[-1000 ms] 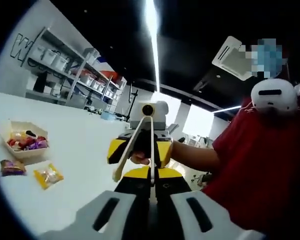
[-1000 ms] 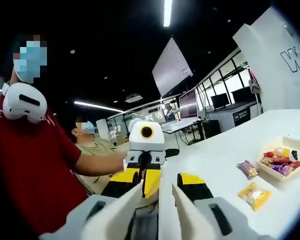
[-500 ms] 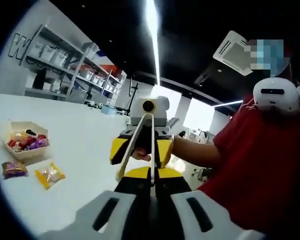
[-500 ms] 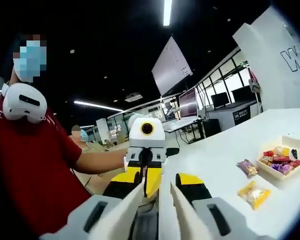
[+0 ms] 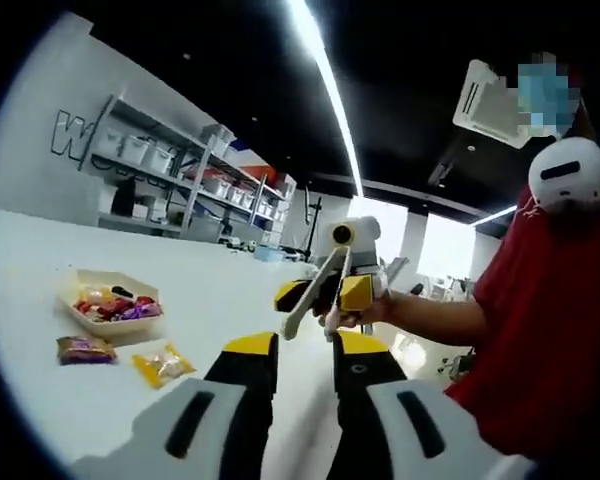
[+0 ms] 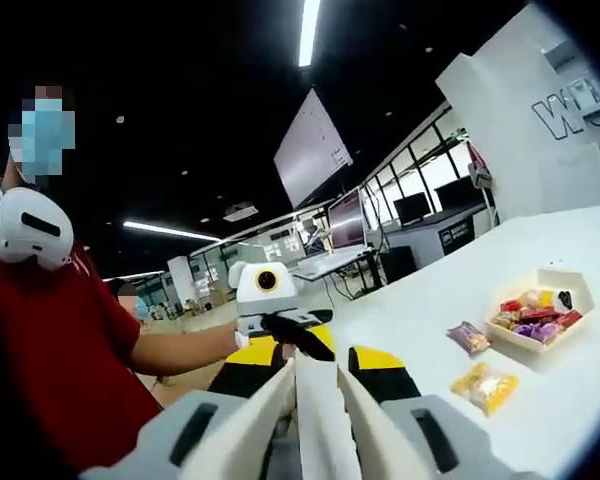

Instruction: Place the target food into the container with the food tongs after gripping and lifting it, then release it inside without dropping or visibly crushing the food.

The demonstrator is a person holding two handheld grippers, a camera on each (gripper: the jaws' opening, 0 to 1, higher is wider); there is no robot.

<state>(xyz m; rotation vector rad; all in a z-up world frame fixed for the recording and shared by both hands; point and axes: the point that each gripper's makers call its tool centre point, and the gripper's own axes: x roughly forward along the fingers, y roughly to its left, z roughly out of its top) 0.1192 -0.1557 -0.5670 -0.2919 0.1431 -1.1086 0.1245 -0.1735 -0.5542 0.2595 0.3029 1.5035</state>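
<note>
White surface (image 5: 40,400): tray (image 5: 110,300) holds sweets; yellow packet (image 5: 162,365) and brown packet (image 5: 85,349) lie just near of it. Left tongs (image 5: 300,345) apart, empty. Right tongs (image 6: 315,360) clamped on food tongs (image 6: 310,400), well apart from packets.

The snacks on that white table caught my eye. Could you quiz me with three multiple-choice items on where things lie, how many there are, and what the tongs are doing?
1. Where do the yellow packet and the purple packet lie?
A. inside the container
B. on the table beside the container
C. between the tongs

2. How many packets lie loose outside the container?
A. two
B. four
C. none

3. What do the food tongs in the right gripper hold?
A. the yellow packet
B. the purple packet
C. nothing

Answers: 1 B, both packets lie on the tabletop next to the container. 2 A, one yellow and one purple. 3 C, no food sits between the tong arms.
</note>
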